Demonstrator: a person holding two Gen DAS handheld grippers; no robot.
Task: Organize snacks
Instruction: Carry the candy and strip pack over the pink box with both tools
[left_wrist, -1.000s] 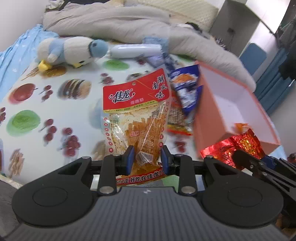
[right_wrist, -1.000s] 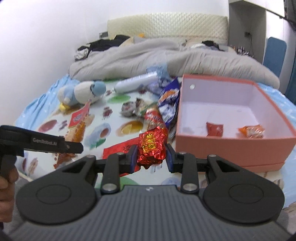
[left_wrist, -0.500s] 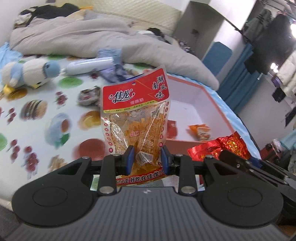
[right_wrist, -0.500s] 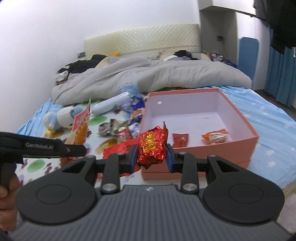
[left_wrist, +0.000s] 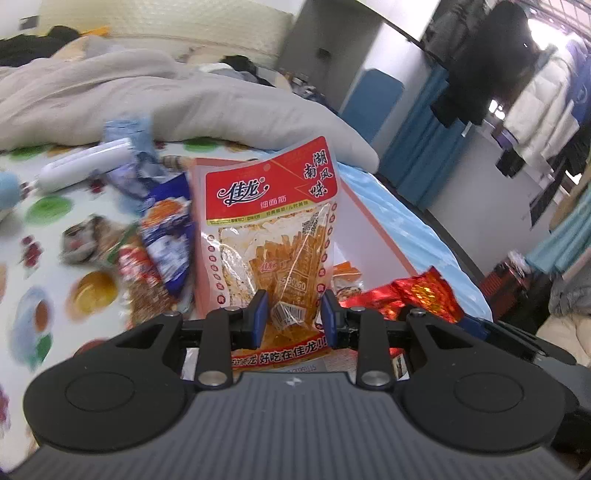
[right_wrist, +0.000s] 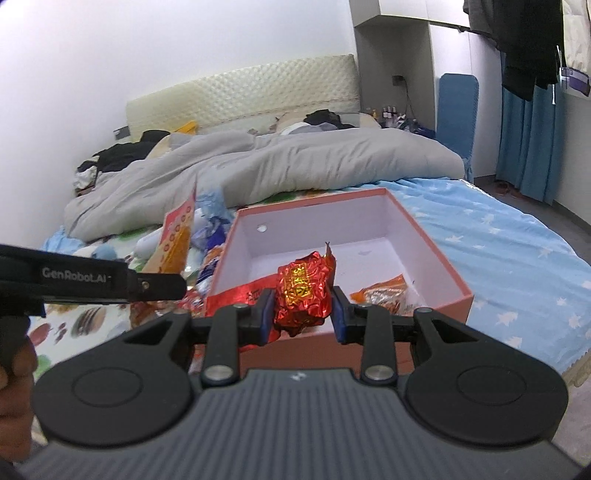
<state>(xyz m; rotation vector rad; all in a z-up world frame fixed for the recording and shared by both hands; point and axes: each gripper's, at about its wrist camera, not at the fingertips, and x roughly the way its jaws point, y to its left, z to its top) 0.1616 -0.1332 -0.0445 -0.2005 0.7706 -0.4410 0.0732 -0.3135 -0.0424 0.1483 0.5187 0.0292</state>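
A tall, clear plastic snack bag with a red printed top panel and orange strips inside is clamped near its lower edge between the blue-padded fingers of the left gripper, and is held upright so that it fills the middle of the left wrist view. Directly behind the bag, a shallow rectangular cardboard box, salmon-pink outside and white inside, is seen lying on the bed. To the left of this gripper, a loose pile of blue, red and silver snack packets is spread over a fruit-printed sheet, with a white cylindrical tube lying farther away. A rumpled grey quilt is seen beyond the pile.

A crumpled packet of red and gold foil is gripped between the blue-padded fingers of the right gripper, which is closed on its sides. The foil packet is held just in front of and above the near wall of the pink box. Inside the box, past the right finger, a small orange wrapped snack is seen on the white floor. In the left wrist view the same foil packet appears to the right of the left gripper. In the right wrist view the bag is seen edge-on at the left, above the left gripper's black body.
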